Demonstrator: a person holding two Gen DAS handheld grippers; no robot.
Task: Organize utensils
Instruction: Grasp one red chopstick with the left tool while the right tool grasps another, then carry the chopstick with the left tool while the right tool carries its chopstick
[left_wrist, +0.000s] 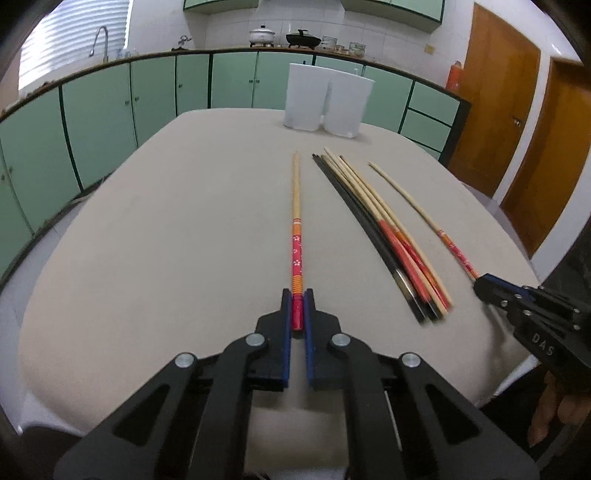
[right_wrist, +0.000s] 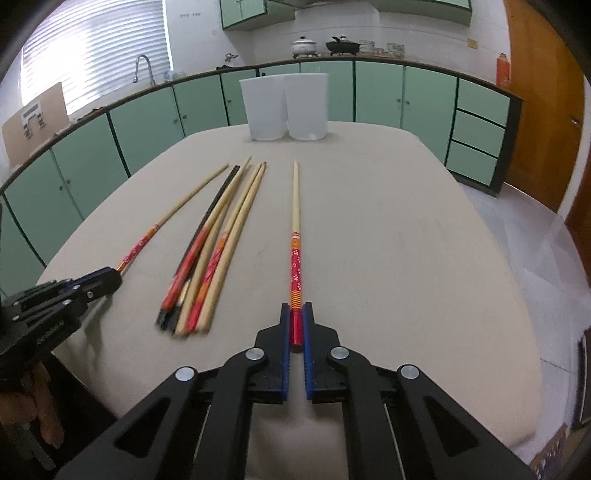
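A beige table (left_wrist: 166, 229) holds a loose bundle of chopsticks (left_wrist: 391, 240), some pale wood, some black, some red-handled. My left gripper (left_wrist: 297, 294) is shut on the red end of a flower-patterned chopstick (left_wrist: 296, 206) that lies flat and points away. To the bundle's right, my right gripper (left_wrist: 480, 284) grips the end of a matching chopstick (left_wrist: 413, 203). In the right wrist view, the right gripper (right_wrist: 296, 309) is shut on its patterned chopstick (right_wrist: 295, 206). The bundle (right_wrist: 218, 243) lies left of it, and the left gripper (right_wrist: 114, 275) holds its chopstick (right_wrist: 177, 210) further left.
Two tall white containers (left_wrist: 306, 98) (left_wrist: 349, 105) stand side by side at the table's far edge, seen also as containers (right_wrist: 286, 107). Green cabinets (left_wrist: 110, 110) run behind the table; wooden doors (left_wrist: 498, 110) are to the right. A person's hand (left_wrist: 554, 413) holds the right gripper.
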